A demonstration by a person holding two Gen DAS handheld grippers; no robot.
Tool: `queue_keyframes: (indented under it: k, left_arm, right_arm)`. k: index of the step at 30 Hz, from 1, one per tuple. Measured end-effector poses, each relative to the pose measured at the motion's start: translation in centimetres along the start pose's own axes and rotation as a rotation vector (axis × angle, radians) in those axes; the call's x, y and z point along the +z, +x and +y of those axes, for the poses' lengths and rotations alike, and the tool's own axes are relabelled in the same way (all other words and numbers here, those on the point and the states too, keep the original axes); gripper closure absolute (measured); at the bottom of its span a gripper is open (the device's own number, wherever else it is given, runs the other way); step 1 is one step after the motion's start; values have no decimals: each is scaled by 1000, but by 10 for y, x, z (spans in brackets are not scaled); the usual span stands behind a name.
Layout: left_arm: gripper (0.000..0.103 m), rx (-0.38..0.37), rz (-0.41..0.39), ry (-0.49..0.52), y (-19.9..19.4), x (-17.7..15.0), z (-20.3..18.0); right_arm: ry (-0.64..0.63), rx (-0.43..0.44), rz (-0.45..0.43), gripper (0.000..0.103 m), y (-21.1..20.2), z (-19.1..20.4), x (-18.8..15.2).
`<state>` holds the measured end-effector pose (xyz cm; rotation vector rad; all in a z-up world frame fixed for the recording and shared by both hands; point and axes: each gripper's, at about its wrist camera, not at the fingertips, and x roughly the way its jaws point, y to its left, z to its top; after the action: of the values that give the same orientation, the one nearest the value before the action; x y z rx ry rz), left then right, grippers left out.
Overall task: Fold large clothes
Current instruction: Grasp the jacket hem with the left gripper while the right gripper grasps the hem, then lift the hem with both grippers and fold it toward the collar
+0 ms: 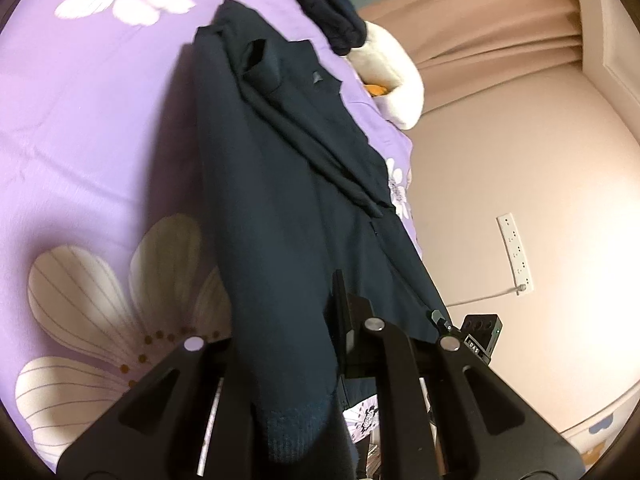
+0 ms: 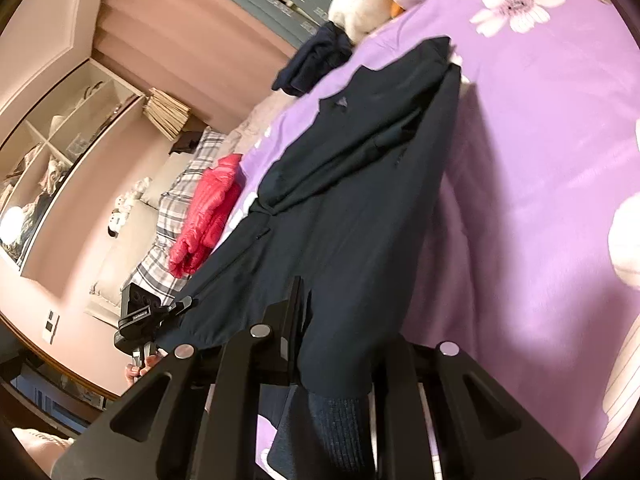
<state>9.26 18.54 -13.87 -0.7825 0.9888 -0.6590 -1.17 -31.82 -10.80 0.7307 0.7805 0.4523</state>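
Fabric of a dark navy jacket (image 1: pixel 280 200) stretches from the purple flowered bedspread (image 1: pixel 88 128) up to both claws, its ribbed hem end raised off the bed while the collar end lies flat farther away. In the left wrist view the left claw (image 1: pixel 336 360) is pressed together on the hem, cloth draping over its fingers (image 1: pixel 344 320). In the right wrist view the right claw (image 2: pixel 316 344) pinches the other hem corner the same way, ribbed knit hanging below it. Beyond the jacket sit a bundled dark garment (image 2: pixel 316 60) and a white plush toy (image 2: pixel 360 4), touching each other as far as the blur allows. A red puffer jacket (image 2: pixel 208 216) lies on a plaid pillow (image 2: pixel 172 208) beside the bedspread's edge.
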Motion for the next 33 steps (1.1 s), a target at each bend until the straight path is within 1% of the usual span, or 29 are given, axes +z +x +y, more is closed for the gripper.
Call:
queue_keyframes:
  k: [9,15,20,25,33]
  left_arm:
    - [93,-13,-13,63,-13,3,-26]
    - [93,-24,-28,140,-29,4,-52]
    - [93,-42,-56,223,-45,1,-82]
    - [93,-69,-82,270,-61,-2,-102]
    - [93,-123,-136,327,-94,-13,-127]
  right_arm:
    - [-41,27,-33,88,-14,18,8]
    - [-112,35,-49,88,-33,37,17]
    - [-181,48,-81,88,-50,60,21]
    - [-233,82,-120,88,-69,78,23]
    - [-295,172,-170,88,-100,105,25]
